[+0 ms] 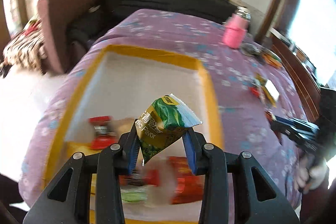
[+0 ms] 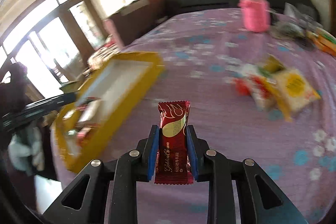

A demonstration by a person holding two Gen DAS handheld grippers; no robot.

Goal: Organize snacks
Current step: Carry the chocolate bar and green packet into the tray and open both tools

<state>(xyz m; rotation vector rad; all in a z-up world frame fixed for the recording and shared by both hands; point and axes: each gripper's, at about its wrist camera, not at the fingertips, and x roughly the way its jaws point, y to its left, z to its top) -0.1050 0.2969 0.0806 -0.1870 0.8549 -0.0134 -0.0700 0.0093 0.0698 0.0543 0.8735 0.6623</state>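
We have a snack in each claw. The left claw (image 1: 162,135) is clamped on a green-and-gold pea snack packet (image 1: 168,121), held above the yellow-rimmed tray (image 1: 206,77) that lies on the purple floral tablecloth (image 1: 178,30); several wrapped snacks (image 1: 182,180) already lie in the tray's near end, though they are blurred. The right claw (image 2: 172,146) is clamped across the middle of a red Golden Crown bar wrapper (image 2: 173,140), held upright over the table, with the tray off to its left.

We judge both packets light and crinkly, with slick foil film that could slide between the pads. The pea packet looks puffy, so its contents may crush under a hard squeeze. The bar looks stiffer, and a hold across its narrow width suits it. More loose packets (image 2: 292,89) lie on the cloth to the right, near a pink bottle (image 2: 255,12).
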